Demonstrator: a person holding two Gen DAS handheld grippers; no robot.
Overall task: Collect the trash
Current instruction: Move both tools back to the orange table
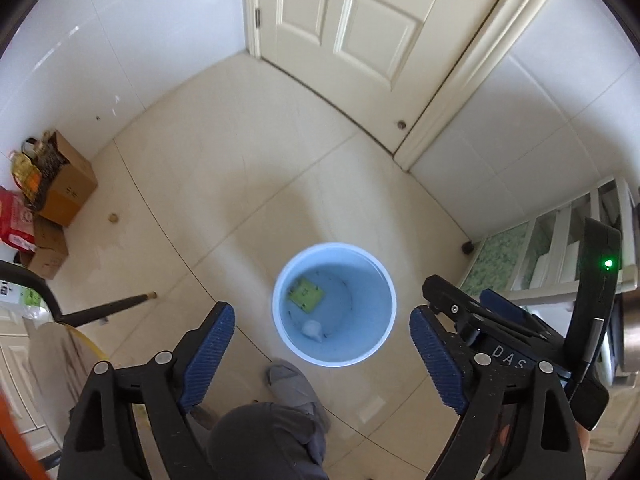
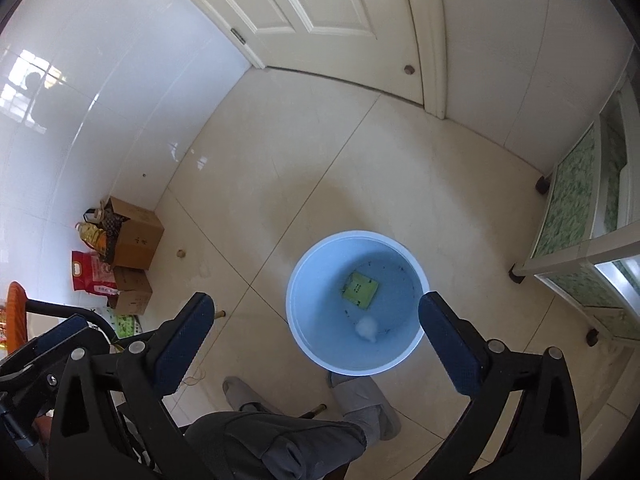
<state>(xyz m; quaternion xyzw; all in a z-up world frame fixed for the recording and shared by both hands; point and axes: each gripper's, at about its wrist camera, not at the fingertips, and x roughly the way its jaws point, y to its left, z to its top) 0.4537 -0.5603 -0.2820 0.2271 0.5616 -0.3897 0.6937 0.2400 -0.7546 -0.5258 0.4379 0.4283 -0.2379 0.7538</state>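
Both grippers over the bin now, pointing steeply down. Left gripper has its jaws wide apart, nothing between the pads; right gripper likewise spread wide and empty. In the left wrist view the right one shows at lower right of frame.

Blue bin sits lower centre of frame on the tile floor, just ahead of the person's grey shoe. Inside it: a yellow-green packet lying flat at upper left of the bin bottom, and a white crumpled wad, prob. tissue, nearer the lower edge. Right wrist view shows the same two, packet and wad.

Handling, my read: both pieces look v. light. Wad is soft and squashy, so pinch anywhere across its bulk. Packet is thin and flat, poss. slick, so take it by an edge or corner, not the face. Bin looks like light, stiff plastic; the rim is the place to grab.

Cardboard boxes at left of frame, well apart from the bin.
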